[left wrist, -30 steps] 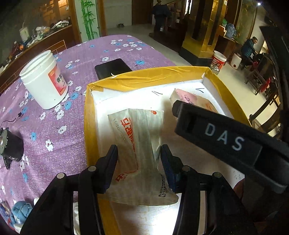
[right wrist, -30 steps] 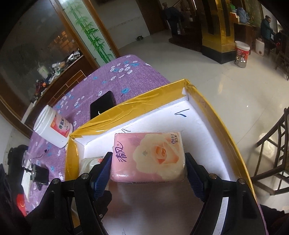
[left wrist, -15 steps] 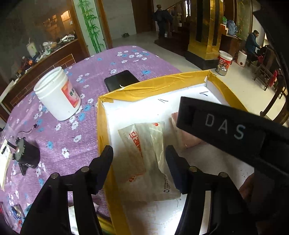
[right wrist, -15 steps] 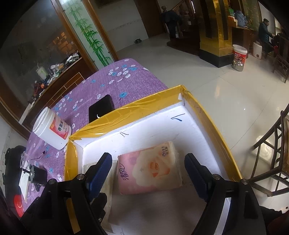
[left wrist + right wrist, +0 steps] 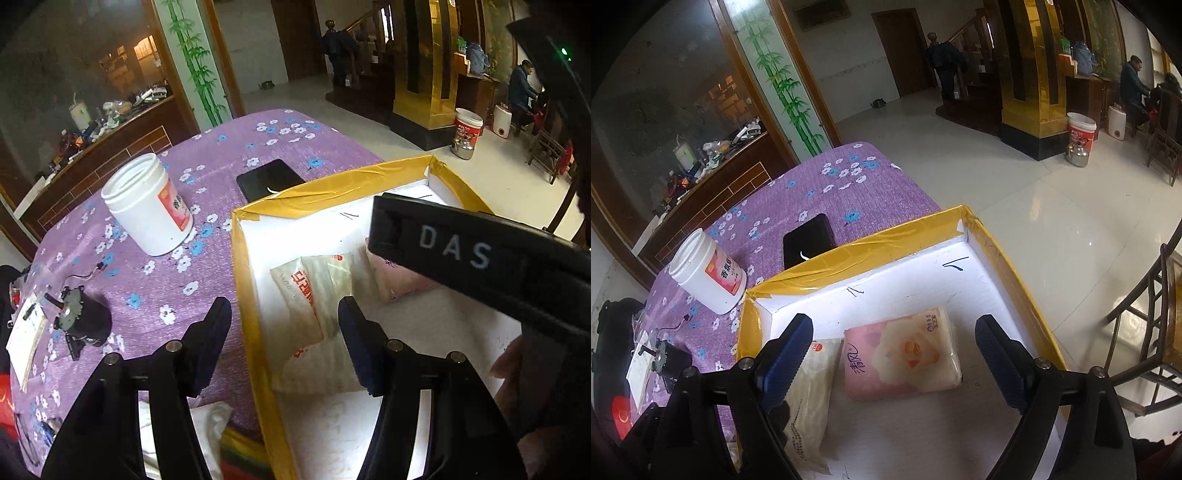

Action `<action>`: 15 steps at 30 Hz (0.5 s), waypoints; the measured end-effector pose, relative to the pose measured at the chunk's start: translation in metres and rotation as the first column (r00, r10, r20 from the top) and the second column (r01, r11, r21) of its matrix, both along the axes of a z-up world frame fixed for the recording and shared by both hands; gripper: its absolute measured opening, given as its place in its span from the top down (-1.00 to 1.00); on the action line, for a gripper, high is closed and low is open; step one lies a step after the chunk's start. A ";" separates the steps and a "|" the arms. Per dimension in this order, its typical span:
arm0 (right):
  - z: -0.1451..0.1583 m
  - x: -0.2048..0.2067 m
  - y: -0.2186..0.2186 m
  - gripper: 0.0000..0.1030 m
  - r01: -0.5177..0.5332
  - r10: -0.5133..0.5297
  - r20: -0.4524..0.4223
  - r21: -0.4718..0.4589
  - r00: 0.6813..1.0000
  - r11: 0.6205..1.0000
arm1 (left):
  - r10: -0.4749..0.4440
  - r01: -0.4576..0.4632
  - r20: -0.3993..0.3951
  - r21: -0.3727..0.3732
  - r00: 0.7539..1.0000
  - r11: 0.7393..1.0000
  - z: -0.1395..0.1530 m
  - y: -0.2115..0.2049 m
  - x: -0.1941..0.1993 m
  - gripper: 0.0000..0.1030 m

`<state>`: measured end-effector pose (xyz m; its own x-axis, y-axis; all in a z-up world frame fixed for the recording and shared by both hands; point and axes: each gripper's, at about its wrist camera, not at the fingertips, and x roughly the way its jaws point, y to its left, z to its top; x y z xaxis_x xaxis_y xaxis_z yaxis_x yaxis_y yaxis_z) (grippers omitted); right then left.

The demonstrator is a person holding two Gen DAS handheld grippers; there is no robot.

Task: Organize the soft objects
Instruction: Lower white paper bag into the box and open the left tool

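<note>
Pink tissue pack [image 5: 901, 360] lying free in box [image 5: 1008, 280], right tool [image 5: 892, 356] spread wide, left tool [image 5: 284, 332] wide, empty

Bare white floor of your box [image 5: 964, 258] at frame centre and lower right, pink tissue pack [image 5: 901, 358] and clear packet [image 5: 812, 387] filling lower centre-left, yellow walls [image 5: 849, 254] hemming all sides, jar [image 5: 707, 271] and phone [image 5: 807, 245] outside upper left.

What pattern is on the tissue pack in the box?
Pink soft tissue pack with a pale rose print; clearest in the right wrist view.
</note>
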<state>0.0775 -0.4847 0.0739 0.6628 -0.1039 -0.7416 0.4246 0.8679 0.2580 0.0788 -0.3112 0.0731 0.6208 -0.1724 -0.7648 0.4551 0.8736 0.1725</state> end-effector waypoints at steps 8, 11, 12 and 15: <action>0.003 -0.002 0.009 -0.79 -0.028 0.028 0.014 -0.023 0.999 0.999 | -0.007 0.007 0.019 -0.004 1.000 1.000 0.006 0.011 -0.012 -0.14; 0.005 -0.002 0.014 -0.79 -0.037 0.038 0.016 -0.044 0.999 0.998 | -0.011 0.012 0.028 -0.014 1.000 1.000 0.011 0.015 -0.017 -0.14; 0.005 -0.002 0.015 -0.79 -0.039 0.040 0.015 -0.049 0.999 0.998 | -0.013 0.013 0.029 -0.018 0.999 1.000 0.012 0.017 -0.019 -0.14; 0.007 -0.002 0.020 -0.79 -0.047 0.049 0.019 -0.065 0.999 0.997 | -0.016 0.016 0.031 -0.029 0.999 0.999 0.016 0.022 -0.024 -0.14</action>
